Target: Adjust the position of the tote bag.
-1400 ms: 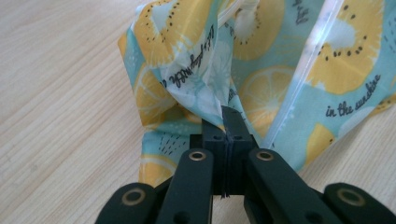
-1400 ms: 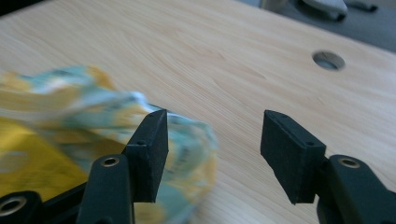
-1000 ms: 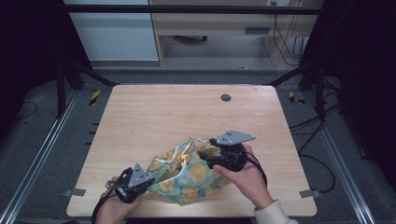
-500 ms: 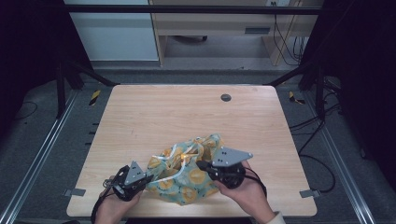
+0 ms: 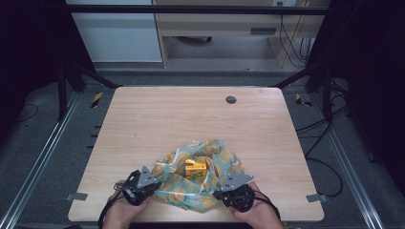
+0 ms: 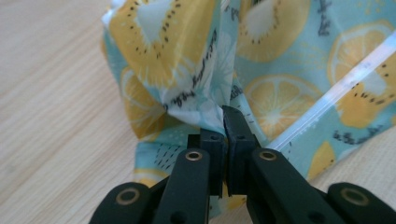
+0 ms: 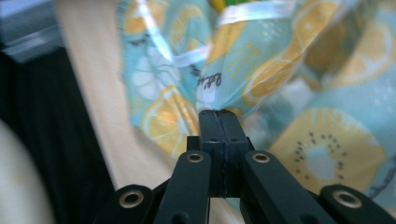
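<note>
Wooden table [image 5: 157,119] first: bare apart from a small dark round grommet [image 5: 231,99] well beyond the bag, toward the far edge. The fruit-print plastic bag [image 5: 200,176] sits at the near edge of the table, between the two hands, mouth gaping upward, with a small yellow carton [image 5: 196,168] standing inside it near the middle. What changed: a second ago the right gripper [image 5: 224,191] was up over the bag's far right side, well above it; now it has dropped to the bag's near right corner and sits low by the table edge. Its jaws have just been closing and now stand pressed together with a pinch of bag film caught between them, clear in the right gripper view, where the film bunches up out of the pads [image 7: 218,122]. The left gripper [image 5: 154,183] has barely shifted at the bag's near left corner; it's clamped on a fold of the film too, jaws nearly flush with the plastic wedged in the slit [image 6: 223,122]. The bag has also spread lower and wider than before. My read: both sides of the bag are now held, so the next thing is likely pulling the mouth open or lifting the bag, carton inside. Thin film, could slip or tear.
</note>
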The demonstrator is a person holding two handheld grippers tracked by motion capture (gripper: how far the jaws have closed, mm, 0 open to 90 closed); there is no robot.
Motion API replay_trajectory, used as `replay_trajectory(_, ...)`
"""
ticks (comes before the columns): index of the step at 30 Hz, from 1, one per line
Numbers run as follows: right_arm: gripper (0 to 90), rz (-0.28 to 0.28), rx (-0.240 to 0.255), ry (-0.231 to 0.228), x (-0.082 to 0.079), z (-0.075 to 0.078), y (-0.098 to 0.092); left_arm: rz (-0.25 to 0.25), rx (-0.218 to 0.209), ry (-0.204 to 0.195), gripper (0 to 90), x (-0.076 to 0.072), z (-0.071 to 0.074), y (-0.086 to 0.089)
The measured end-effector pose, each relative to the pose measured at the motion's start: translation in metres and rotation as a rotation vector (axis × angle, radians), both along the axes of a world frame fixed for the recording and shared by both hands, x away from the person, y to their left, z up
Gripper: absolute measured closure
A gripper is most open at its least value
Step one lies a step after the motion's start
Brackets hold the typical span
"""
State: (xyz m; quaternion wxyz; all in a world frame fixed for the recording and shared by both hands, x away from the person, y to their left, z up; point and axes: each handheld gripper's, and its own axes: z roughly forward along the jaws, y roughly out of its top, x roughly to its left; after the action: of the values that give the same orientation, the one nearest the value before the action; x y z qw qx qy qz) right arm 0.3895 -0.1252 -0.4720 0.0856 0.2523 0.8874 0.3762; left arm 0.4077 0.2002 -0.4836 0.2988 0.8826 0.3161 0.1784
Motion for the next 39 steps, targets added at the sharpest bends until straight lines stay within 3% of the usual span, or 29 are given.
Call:
replay_trajectory(2, 90.0, -0.044, -0.034, 0.039, 0.004, -0.005, 0.000, 0.009, 0.001, 0.014, 87.7, 0.004, -0.005, -0.004)
replay_trajectory(5, 90.0, -0.070, -0.061, 0.050, 0.007, -0.011, 0.000, 0.037, -0.032, 0.018, 86.1, 0.008, -0.005, -0.004)
replay_trajectory(7, 90.0, -0.064, -0.057, 0.046, 0.007, -0.012, 0.000, 0.052, -0.032, -0.038, 77.1, 0.003, 0.002, 0.000)
replay_trajectory(9, 90.0, -0.059, -0.062, 0.055, 0.007, -0.014, 0.001, 0.076, -0.094, -0.087, 67.7, -0.005, 0.013, 0.006)
replay_trajectory(11, 90.0, -0.055, -0.064, 0.064, 0.006, -0.016, 0.002, 0.117, -0.135, -0.162, 55.7, -0.014, 0.027, 0.012)
replay_trajectory(15, 90.0, -0.049, -0.060, 0.061, 0.006, -0.016, 0.004, 0.143, -0.242, -0.234, 42.1, -0.020, 0.052, 0.017)
replay_trajectory(17, 90.0, -0.044, -0.054, 0.056, 0.006, -0.016, 0.003, 0.120, -0.265, -0.256, 38.0, -0.022, 0.061, 0.014)
replay_trajectory(19, 90.0, -0.045, -0.050, 0.057, 0.006, -0.016, 0.002, 0.082, -0.258, -0.268, 35.8, -0.023, 0.071, 0.008)
replay_trajectory(21, 90.0, -0.053, -0.046, 0.065, 0.007, -0.016, 0.001, 0.003, -0.259, -0.263, 35.6, -0.020, 0.075, -0.003)
replay_trajectory(24, 90.0, -0.056, -0.041, 0.062, 0.007, -0.016, 0.001, -0.064, -0.189, -0.233, 33.5, -0.006, 0.066, -0.025)
replay_trajectory(26, 90.0, -0.058, -0.038, 0.057, 0.007, -0.016, 0.000, -0.070, -0.142, -0.230, 35.8, 0.004, 0.057, -0.036)
replay_trajectory(27, 90.0, -0.057, -0.034, 0.055, 0.007, -0.016, 0.000, -0.069, -0.112, -0.225, 40.8, 0.011, 0.051, -0.040)
replay_trajectory(29, 90.0, -0.061, -0.033, 0.054, 0.007, -0.015, -0.002, -0.059, -0.091, -0.218, 58.0, 0.014, 0.048, -0.042)
replay_trajectory(31, 90.0, -0.066, -0.032, 0.056, 0.008, -0.015, -0.003, -0.048, -0.127, -0.230, 77.1, 0.011, 0.047, -0.038)
replay_trajectory(33, 90.0, -0.068, -0.030, 0.059, 0.008, -0.015, -0.004, -0.042, -0.176, -0.204, 89.3, 0.006, 0.046, -0.032)
replay_trajectory(35, 90.0, -0.070, -0.037, 0.058, 0.008, -0.016, -0.004, -0.051, -0.247, -0.176, 90.0, -0.003, 0.048, -0.021)
replay_trajectory(36, 90.0, -0.073, -0.037, 0.058, 0.008, -0.015, -0.005, -0.065, -0.269, -0.181, 90.0, -0.010, 0.051, -0.015)
replay_trajectory(38, 90.0, -0.079, -0.036, 0.059, 0.007, -0.015, -0.006, -0.119, -0.323, -0.181, 90.0, -0.025, 0.055, -0.003)
replay_trajectory(39, 90.0, -0.076, -0.038, 0.055, 0.007, -0.015, -0.006, -0.141, -0.329, -0.155, 90.0, -0.031, 0.054, 0.002)
